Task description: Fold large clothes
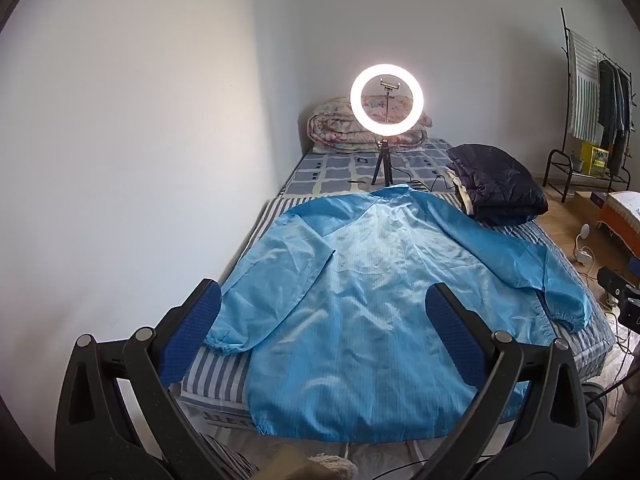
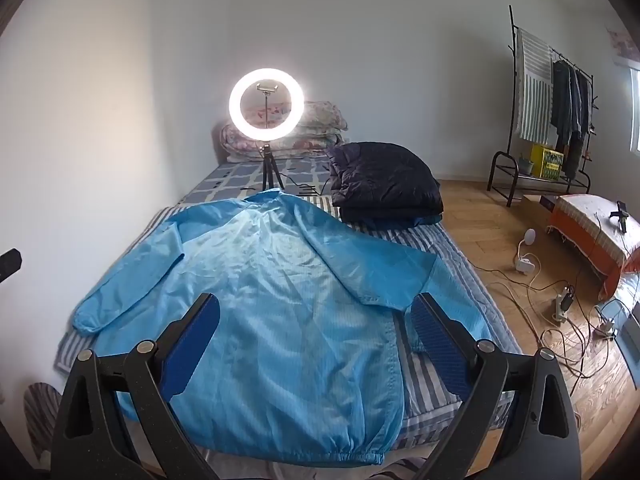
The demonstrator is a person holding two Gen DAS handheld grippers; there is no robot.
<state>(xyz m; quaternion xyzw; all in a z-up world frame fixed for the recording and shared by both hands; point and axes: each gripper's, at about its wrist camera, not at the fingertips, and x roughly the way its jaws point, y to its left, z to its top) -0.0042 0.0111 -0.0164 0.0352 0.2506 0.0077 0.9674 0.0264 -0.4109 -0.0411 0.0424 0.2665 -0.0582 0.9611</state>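
The light blue jacket lies spread flat, back side up, across the near half of the bed, its collar pointing to twelve o'clock toward the ring light and its elastic hem hanging just over the bed's near edge at six o'clock. We see both sleeves laid out: one runs toward eight o'clock with its cuff resting on the striped sheet, the other toward three o'clock. Nothing is folded yet, so we judge we are at the very start, the jacket smoothed out and the first fold still to come. Our left tool hovers above the hem region with its jaws spread wide and nothing between them; our right tool hangs likewise over the jacket's right side, jaws wide apart and empty. Neither touches the fabric. Next, we think, each tool should drop to a sleeve or side edge, pinch a single layer and carry it inward over the back. Beyond the collar, a folded dark jacket sits at one o'clock, clear of our working area.
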